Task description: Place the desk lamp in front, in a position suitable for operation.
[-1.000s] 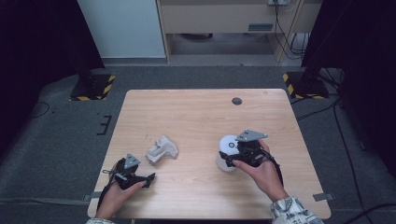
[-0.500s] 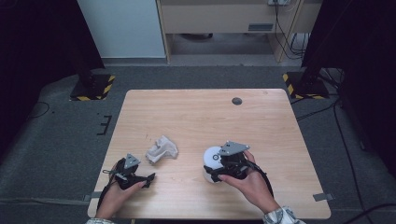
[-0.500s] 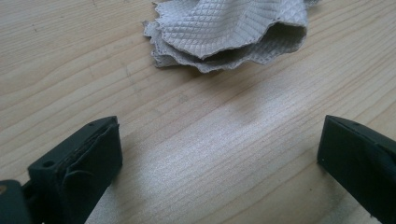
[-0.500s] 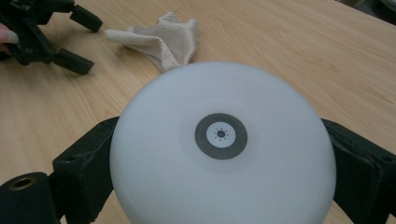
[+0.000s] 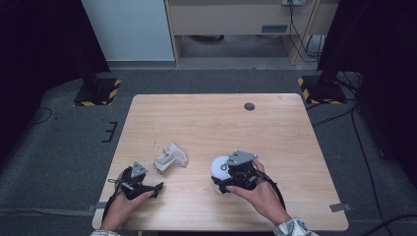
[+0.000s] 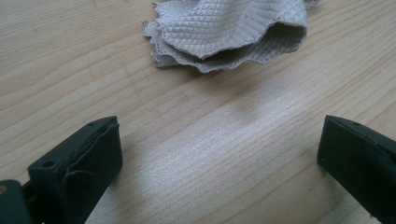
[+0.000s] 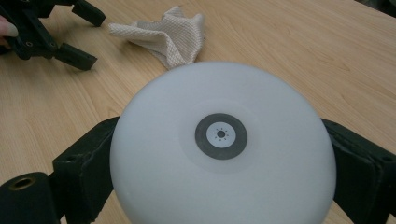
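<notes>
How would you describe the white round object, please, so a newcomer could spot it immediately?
On the wooden table, look at the near edge on the right, where the right hand-held gripper clamps it. It is a smooth white dome with a dark ring at its centre, unlike the crumpled cloth beside it.

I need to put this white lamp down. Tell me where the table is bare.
The far half of the table is bare, apart from a small dark disc near the far right. The right edge beyond the right gripper, which holds the white lamp, is free too. The near left is crowded: the cloth lies just ahead of the left gripper.
</notes>
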{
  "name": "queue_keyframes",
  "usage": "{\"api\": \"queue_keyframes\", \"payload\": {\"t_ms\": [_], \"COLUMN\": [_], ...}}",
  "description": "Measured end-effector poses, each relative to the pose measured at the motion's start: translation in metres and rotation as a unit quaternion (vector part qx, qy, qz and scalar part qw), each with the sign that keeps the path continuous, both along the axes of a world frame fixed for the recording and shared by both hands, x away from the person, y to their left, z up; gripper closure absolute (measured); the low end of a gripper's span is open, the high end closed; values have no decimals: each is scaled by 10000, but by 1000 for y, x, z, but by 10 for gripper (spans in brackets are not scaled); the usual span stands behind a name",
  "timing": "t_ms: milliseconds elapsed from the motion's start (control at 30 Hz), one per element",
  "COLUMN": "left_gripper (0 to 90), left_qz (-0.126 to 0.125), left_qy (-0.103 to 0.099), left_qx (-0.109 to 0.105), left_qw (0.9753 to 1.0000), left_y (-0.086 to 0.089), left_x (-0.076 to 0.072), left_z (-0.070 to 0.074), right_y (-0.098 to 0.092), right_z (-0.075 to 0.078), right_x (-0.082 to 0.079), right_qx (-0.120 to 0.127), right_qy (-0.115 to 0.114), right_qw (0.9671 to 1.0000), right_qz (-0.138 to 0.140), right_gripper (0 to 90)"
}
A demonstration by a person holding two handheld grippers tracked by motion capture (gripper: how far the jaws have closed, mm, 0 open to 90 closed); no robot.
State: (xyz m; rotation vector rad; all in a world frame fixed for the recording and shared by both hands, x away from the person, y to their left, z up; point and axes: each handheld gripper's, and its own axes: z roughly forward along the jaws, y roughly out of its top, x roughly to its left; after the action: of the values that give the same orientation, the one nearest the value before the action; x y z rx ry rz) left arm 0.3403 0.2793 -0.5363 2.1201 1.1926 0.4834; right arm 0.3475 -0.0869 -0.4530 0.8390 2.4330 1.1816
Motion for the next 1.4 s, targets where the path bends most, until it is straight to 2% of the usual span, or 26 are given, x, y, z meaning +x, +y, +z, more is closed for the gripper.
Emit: {"api": "queue_keyframes", "payload": {"t_ms": [267, 500, 533, 567, 633, 700, 1033, 1167, 1233, 1367, 1400], "left_gripper": [0, 0, 0, 0, 0, 0, 0, 0, 18, 47, 50], "left_qz": [-1, 0, 0, 0, 0, 0, 3, -25, -142, -172, -157], "left_qy": [0, -1, -1, -1, -3, -4, 11, 127, 211, -59, -191], "left_qx": [1, 0, -1, -1, -1, -1, 6, 51, 108, 32, -25], "left_qw": [10000, 10000, 10000, 10000, 10000, 10000, 10000, 9999, 9996, 9998, 9997], "left_y": [0, 0, 0, 0, 0, 0, 0, -2, -4, -8, -10], "left_x": [0, 0, 0, 0, 0, 0, 0, 1, 2, 3, 4], "left_z": [0, 0, 0, 0, 0, 0, 0, 2, 6, 17, 21], "right_y": [0, 2, 2, 1, 1, 0, -12, -14, -15, -15, -16], "right_z": [-2, -3, -3, -4, -5, -5, -9, -10, -12, -15, -15], "right_x": [1, 1, 1, 1, 0, 1, -4, -4, -4, -4, -4], "right_qx": [-11, 73, 109, 161, 169, 250, 267, 276, 292, 311, 327], "right_qy": [32, 48, 100, 57, 16, 109, 204, 193, 167, 184, 191], "right_qw": [10000, 10000, 9999, 9997, 9997, 9995, 9994, 9994, 9994, 9993, 9993], "right_qz": [-5, -33, -42, -154, -153, -144, -13, 10, -5, 38, 58], "right_gripper": [91, 90, 89, 79, 69, 35, 37, 39, 41, 43, 43]}}
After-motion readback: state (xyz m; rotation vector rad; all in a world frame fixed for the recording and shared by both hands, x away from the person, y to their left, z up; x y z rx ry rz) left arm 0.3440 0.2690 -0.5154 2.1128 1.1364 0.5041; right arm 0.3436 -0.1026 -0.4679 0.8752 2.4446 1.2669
